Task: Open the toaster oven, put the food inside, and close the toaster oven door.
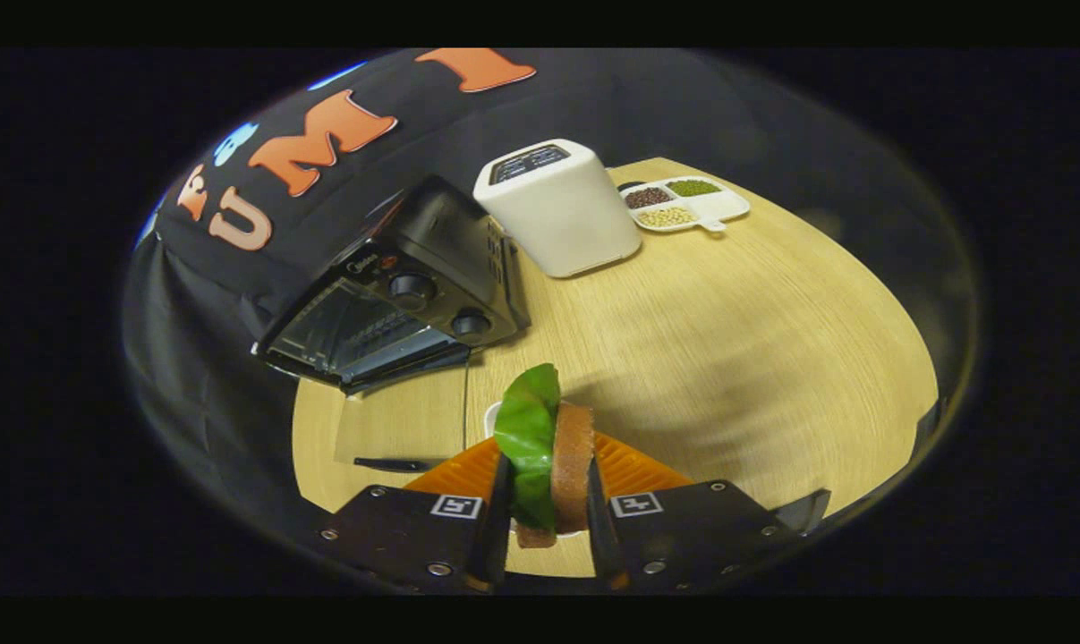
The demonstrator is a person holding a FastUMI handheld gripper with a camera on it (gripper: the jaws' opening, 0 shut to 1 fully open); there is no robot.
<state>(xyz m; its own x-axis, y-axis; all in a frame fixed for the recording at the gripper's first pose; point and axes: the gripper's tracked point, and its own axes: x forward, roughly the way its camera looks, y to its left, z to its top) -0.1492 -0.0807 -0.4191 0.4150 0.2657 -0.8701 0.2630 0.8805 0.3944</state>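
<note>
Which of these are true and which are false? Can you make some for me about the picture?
1. The jaws of the gripper are shut on a brown bread slice with a green lettuce leaf. True.
2. The black toaster oven sits right beside the white boxy appliance. True.
3. The white divided tray holds cookies. False: it holds beans or grains, each sort in its own compartment.
4. The tabletop is shiny metal. False: the round table is light wood.
</note>
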